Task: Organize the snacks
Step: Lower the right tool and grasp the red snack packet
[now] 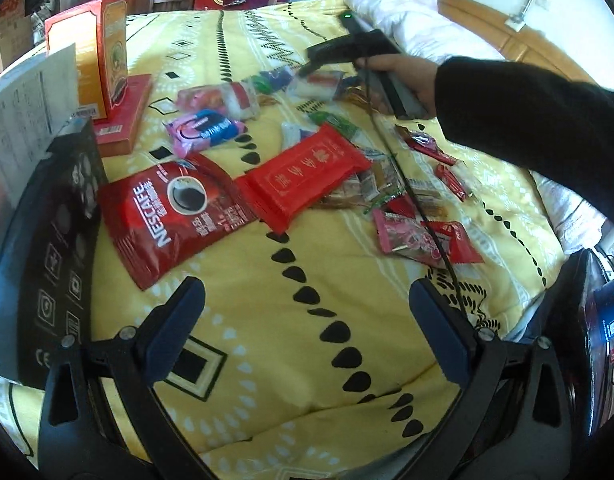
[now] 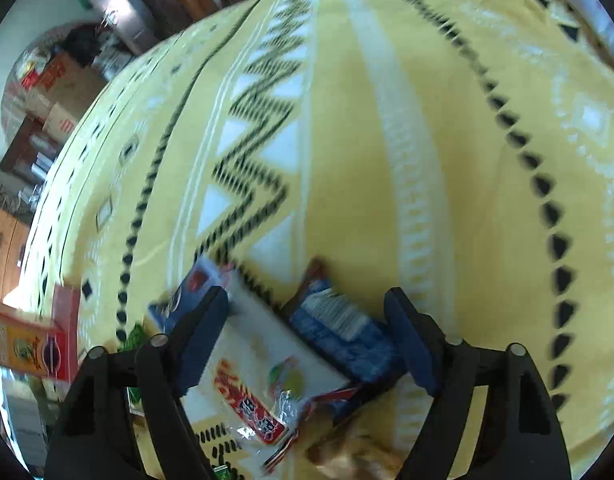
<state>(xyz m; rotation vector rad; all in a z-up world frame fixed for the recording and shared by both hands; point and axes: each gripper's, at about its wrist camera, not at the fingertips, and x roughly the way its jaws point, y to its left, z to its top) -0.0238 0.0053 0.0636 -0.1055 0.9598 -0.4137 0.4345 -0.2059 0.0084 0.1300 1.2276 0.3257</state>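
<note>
Yellow quilt (image 2: pixel 387 120) lies bare beyond snacks (image 2: pixel 267 360) (both grippers' fingers wide).

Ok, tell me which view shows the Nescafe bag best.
The left wrist view: the Nescafe bag lies whole and sharp on the yellow blanket, logo readable. The right wrist view, blurred, shows other packets and none of it.

Yellow patterned bedspread (image 1: pixel 299 360) (rumpled): scattered snack packets (image 1: pixel 411 236), Nescafe pouch (image 1: pixel 175 216).

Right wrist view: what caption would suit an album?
Open right tool poised over a white snack packet and a blue one on the yellow blanket.
</note>
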